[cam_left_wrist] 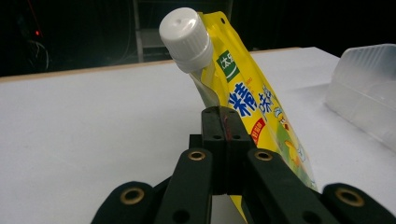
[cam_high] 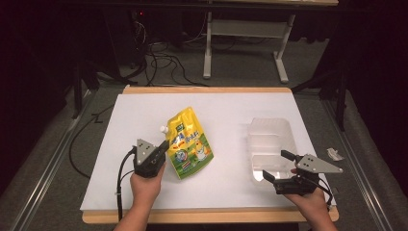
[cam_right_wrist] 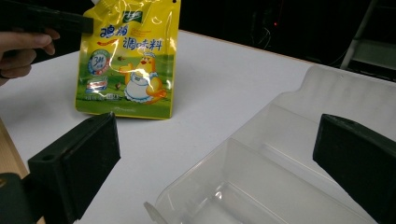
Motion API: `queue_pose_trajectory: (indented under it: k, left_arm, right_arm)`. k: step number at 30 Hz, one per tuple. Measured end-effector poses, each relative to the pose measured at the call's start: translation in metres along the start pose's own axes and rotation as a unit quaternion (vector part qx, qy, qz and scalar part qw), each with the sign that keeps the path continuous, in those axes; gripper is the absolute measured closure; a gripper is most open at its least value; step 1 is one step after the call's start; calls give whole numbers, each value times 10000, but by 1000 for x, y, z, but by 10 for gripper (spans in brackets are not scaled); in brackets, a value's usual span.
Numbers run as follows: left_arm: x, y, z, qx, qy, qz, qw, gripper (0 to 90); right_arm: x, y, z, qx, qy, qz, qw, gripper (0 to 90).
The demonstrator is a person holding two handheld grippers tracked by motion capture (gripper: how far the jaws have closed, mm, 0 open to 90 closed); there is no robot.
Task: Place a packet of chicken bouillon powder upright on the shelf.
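Note:
A yellow spouted pouch [cam_high: 190,144] with a white cap [cam_left_wrist: 187,39] is at the middle of the white table top [cam_high: 231,106]. My left gripper [cam_high: 163,146] is shut on the pouch's left edge just below the cap, its jaws pressed together [cam_left_wrist: 224,123], and the pouch [cam_left_wrist: 252,93] stands tilted up from the table. A clear plastic container [cam_high: 269,139] lies to the right. My right gripper [cam_high: 275,165] stands open at the container's near end, its jaws spread either side of the container [cam_right_wrist: 280,154]. Beyond it the pouch [cam_right_wrist: 130,60] hangs from the left gripper.
The white top rests on a wooden board whose edge [cam_high: 207,215] runs along the front. A small crumpled scrap [cam_high: 334,154] lies off the table's right side. Cables [cam_high: 159,62] and a grey table frame [cam_high: 245,29] stand on the floor behind.

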State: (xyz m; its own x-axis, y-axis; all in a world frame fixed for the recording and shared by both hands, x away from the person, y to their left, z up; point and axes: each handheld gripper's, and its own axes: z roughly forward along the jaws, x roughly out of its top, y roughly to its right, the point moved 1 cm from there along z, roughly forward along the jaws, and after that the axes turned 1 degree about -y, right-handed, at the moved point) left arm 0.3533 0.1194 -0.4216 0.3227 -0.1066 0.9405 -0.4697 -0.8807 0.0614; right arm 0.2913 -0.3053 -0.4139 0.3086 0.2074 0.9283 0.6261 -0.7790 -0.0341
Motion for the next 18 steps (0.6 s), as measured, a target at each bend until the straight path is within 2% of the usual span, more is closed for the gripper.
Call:
queue_pose_trajectory:
  k: [2, 7, 8, 9, 15, 18]
  left_arm:
    - [2, 9, -6, -55, 127, 130, 9998, 900]
    - [3, 21, -13, -115, 249, 320, 9991, 900]
    - [3, 27, -17, -160, 299, 405, 9986, 900]
    - [3, 27, -17, -160, 299, 405, 9986, 900]
    - [2, 46, -29, -245, 415, 714, 9963, 900]
    - [0, 51, -32, -269, 428, 782, 9957, 900]
  right_arm:
    - [0, 0, 0, -6, 12, -26, 10000, 8]
    - [1, -1, -1, -5, 30, -1, 10000, 8]
    - [1, -1, -1, 6, 45, -24, 10000, 8]
    - [1, -1, -1, 6, 45, -24, 10000, 8]
    - [3, -6, 0, 19, 34, -75, 10000, 13]
    - [4, -8, 0, 31, 29, -94, 9999, 14]
